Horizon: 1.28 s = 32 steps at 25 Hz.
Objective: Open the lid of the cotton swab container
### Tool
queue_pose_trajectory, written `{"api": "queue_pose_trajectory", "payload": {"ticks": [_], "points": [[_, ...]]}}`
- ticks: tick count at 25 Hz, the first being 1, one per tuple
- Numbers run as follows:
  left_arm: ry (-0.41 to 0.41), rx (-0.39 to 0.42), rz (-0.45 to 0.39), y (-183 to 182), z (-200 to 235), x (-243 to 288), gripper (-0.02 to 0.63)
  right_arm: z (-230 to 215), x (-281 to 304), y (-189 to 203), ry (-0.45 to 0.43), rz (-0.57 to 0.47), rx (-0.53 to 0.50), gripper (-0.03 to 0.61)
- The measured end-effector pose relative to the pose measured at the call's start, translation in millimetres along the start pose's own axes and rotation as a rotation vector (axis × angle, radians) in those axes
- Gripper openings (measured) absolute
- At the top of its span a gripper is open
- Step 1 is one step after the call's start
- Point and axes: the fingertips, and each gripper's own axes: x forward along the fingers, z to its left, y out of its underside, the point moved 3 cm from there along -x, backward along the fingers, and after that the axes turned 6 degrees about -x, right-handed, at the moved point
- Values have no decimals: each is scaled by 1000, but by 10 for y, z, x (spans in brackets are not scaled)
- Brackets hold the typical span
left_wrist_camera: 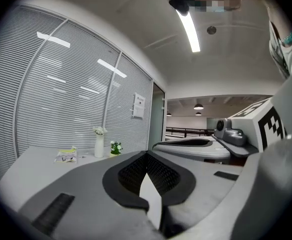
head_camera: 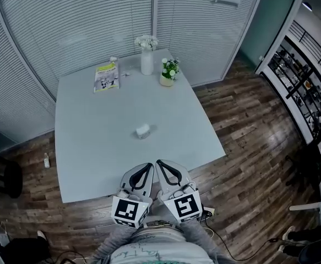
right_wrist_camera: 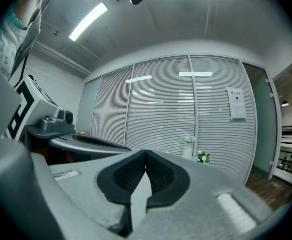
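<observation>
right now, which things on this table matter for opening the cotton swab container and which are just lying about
For the job: cotton swab container; left gripper; right gripper, both shut and empty.

Just lying about: booklet; vase of white flowers; small potted plant.

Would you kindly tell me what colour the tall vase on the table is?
The vase is white, clearest in the head view.
</observation>
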Motion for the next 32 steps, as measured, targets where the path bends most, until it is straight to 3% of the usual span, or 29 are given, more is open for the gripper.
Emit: {"api": "queue_pose_trajectory", "payload": {"ticks": [8,17,32], "points": [[-70,10,-16,-39,33,274,-2,-322,95,133,-45,-10,1,0],[-114,2,-13,-41,207,381,-2,-393,262,212,-89,14,11,0],[-35,-2,-11,-214,928,764,-2,-463,1073,206,-65,46,-23,0]]}}
